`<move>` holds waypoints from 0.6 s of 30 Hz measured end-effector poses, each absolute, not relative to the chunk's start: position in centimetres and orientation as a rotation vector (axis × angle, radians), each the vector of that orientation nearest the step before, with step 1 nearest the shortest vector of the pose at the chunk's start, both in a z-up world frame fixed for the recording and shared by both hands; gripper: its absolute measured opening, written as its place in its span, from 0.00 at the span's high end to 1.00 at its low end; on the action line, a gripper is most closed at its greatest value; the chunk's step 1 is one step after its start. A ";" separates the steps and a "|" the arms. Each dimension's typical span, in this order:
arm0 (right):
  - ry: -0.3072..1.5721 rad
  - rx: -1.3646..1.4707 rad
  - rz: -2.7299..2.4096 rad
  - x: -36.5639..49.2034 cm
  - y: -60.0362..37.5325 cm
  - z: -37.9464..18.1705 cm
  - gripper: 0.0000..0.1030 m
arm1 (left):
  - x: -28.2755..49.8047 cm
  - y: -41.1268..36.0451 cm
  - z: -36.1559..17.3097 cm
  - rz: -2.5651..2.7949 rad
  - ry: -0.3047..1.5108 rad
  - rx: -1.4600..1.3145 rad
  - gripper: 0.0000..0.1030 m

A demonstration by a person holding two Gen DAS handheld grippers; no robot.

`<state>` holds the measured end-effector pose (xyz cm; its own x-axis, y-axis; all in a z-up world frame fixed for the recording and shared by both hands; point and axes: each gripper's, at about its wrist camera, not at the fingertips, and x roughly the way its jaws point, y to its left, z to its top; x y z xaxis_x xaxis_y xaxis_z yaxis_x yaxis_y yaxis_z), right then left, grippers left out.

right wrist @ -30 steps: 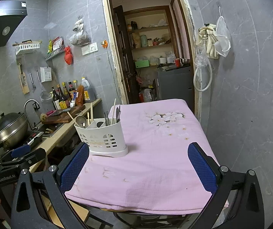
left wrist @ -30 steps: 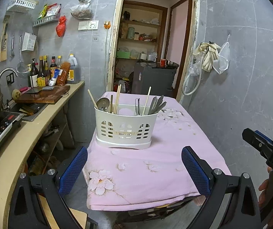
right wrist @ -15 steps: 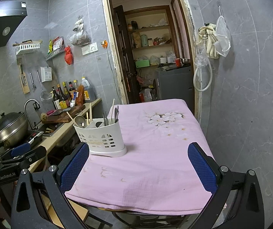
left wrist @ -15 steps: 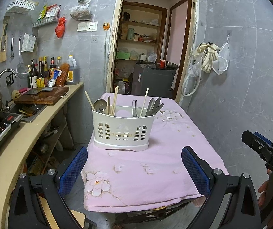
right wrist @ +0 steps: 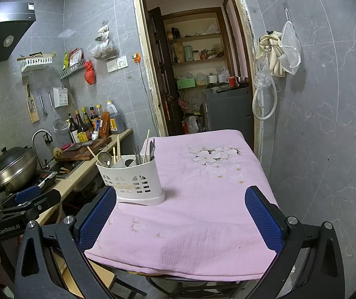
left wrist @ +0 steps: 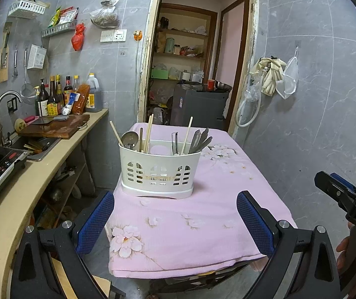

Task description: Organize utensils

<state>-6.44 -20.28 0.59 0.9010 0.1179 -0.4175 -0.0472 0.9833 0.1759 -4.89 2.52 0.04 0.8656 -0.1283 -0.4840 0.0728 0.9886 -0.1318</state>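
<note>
A white slotted utensil holder point(left wrist: 159, 168) point(right wrist: 132, 180) stands on the pink-clothed table point(left wrist: 203, 224) point(right wrist: 203, 211), near its left side. Chopsticks point(left wrist: 150, 132), a metal spoon point(left wrist: 130, 138) and several grey-handled utensils point(left wrist: 200, 140) stick up out of it. My left gripper point(left wrist: 175, 224) is open and empty, held back at the table's near edge in front of the holder. The right gripper point(right wrist: 180, 221) is also open and empty, over the near edge with the holder ahead to the left. Each gripper shows at the side of the other's view.
A beige counter point(left wrist: 23, 189) runs along the left with a wooden cutting board point(left wrist: 53, 128), bottles point(left wrist: 53, 97), a sink and a metal pot point(right wrist: 13, 167) on a cooktop. An open doorway point(left wrist: 190, 74) lies behind the table. The right side is tiled wall.
Both grippers have drawn back slightly and risen a little; the holder looks a bit farther away. Nothing was taken hold of or let go.
</note>
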 end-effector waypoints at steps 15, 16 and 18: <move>0.447 0.158 0.103 -6.2 -20.6 0.6 0.01 | -4.9 2.7 -0.2 -0.095 0.514 -0.118 0.04; 0.446 0.158 0.103 -6.2 -20.6 0.6 0.01 | -4.9 2.8 -0.2 -0.096 0.514 -0.117 0.04; 0.448 0.159 0.103 -6.2 -20.7 0.6 0.01 | -4.9 2.7 -0.2 -0.095 0.514 -0.116 0.04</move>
